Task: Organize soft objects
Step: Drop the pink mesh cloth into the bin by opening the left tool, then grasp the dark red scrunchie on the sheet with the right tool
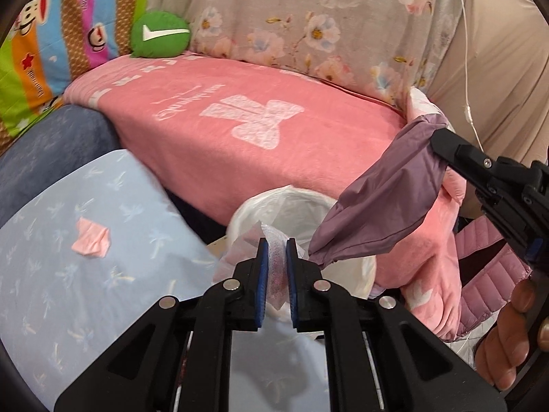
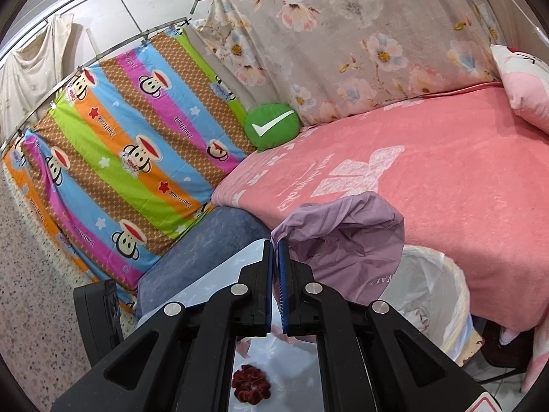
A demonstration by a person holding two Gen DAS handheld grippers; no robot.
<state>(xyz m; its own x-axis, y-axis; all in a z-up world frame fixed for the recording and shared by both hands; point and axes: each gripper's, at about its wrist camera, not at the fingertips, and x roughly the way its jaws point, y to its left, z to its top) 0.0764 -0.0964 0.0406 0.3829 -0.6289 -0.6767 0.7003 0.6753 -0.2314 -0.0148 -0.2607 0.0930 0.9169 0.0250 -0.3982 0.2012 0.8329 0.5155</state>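
The left gripper (image 1: 277, 245) has its blue-padded jaws pinching a thin, crinkled white wrapper (image 1: 276, 267) with a pinkish, speckled middle, held just above the rim of a round bin (image 1: 240, 218) lined with a glossy white plastic bag. In the left wrist view the bin sits at 6 o'clock of a pink bed blanket (image 1: 240, 130), a fuzzy towelling sheet with a pale woven bow figure.

The right gripper (image 2: 275, 245) has its jaws pressed together on the edge of a smooth, wrinkled purple cloth (image 2: 346, 237), which bunches up like a pouch and hangs over the bin (image 2: 442, 295). In the left wrist view the same cloth (image 1: 377, 206) drapes from 3 o'clock down toward the bin's rim.

A light blue desk (image 1: 68, 240) with a faint leaf print carries a small folded pink paper (image 1: 92, 238) at 9 o'clock. In the right wrist view a dark red, ruffled scrunchie (image 2: 250, 382) lies on the desk at 6 o'clock. A round green cushion (image 2: 272, 128) with a white tick rests at the bed's far corner, against a floral curtain (image 2: 360, 44).
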